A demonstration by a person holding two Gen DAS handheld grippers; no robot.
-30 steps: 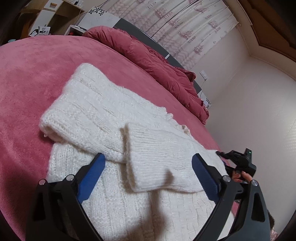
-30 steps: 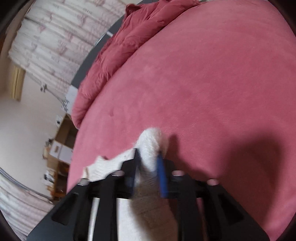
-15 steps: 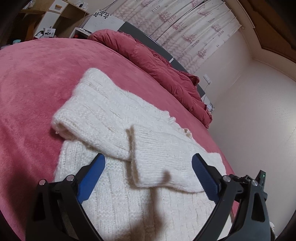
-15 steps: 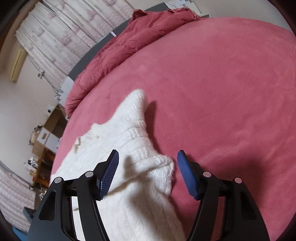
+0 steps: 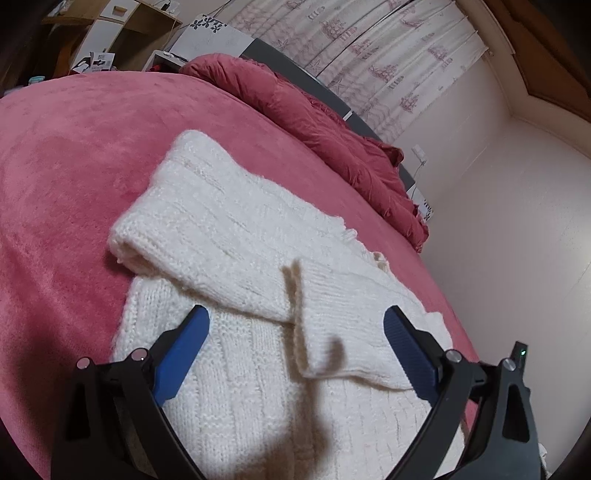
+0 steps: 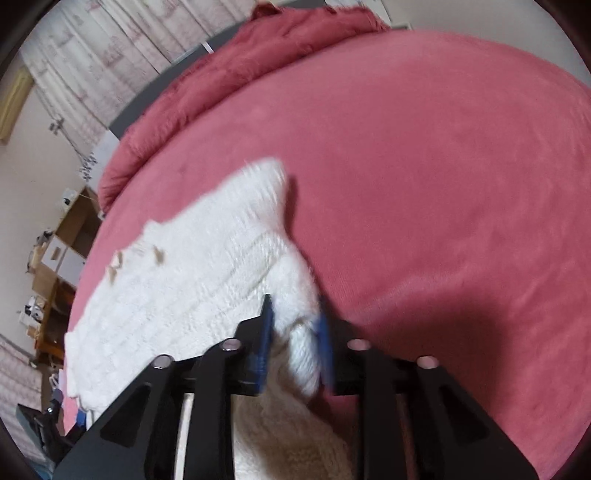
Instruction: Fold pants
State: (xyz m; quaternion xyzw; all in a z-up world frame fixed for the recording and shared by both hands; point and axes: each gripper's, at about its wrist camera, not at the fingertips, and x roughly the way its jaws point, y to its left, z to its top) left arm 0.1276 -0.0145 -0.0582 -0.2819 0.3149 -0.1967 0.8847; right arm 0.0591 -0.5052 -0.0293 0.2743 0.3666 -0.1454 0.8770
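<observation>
right wrist view: right gripper (image 6: pixel 295 328) pinches a bunched edge of the white knit pants (image 6: pixel 192 280) at lower centre; grip looks shallow, so lift slowly. left gripper (image 5: pixel 295 343) hovers spread above the folded legs.

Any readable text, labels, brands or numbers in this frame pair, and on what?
None can be read.
Black-and-white card on the shelf unit: print too small and blurred to read.
White panel by the bed's head: dark flower shapes only, no letters.
Curtain: pink woven pattern, no words.
White knit garment: no label showing.
</observation>
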